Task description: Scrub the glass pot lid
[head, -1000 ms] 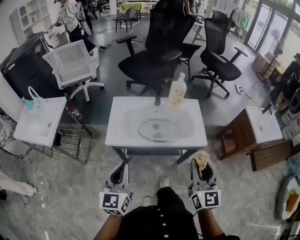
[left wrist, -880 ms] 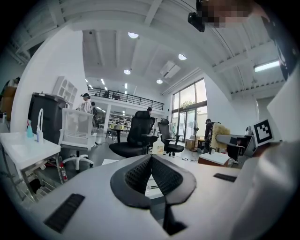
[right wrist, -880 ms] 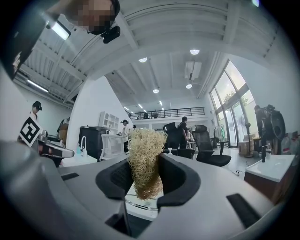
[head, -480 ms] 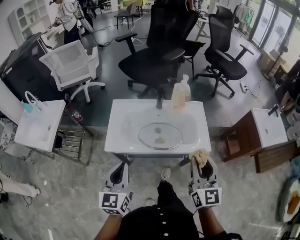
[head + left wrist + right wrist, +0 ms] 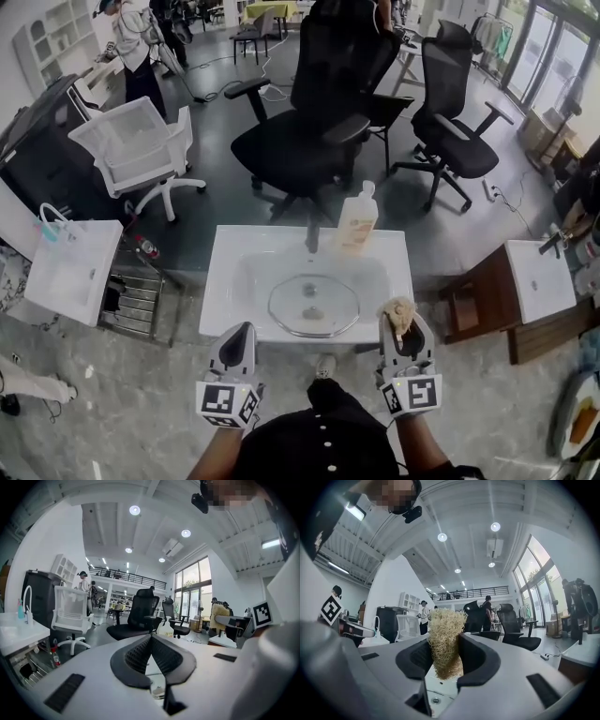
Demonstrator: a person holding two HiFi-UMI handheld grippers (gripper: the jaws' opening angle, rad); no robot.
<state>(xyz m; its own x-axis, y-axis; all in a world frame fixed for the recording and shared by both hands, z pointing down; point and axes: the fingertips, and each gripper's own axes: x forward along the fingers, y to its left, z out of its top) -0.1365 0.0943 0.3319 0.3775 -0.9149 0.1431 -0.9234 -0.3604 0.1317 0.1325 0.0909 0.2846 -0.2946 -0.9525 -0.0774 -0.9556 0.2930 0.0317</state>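
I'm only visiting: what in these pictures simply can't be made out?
Clear round glass pot lid: head view, the small marks on it could be a knob or dirt, too small to tell.
Same lid: right gripper view, hidden behind the right claw and its straw-coloured fibre scrubber.
Pale plastic pump bottle: head view, label too small to read.

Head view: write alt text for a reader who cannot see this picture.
A round clear glass pot lid lies in a white rectangular sink basin, seen from above. At its near edge, the right hand-held gripper grips a tan fibrous scrubber and the left hand-held gripper is shut, empty; a pale soap bottle stands behind.
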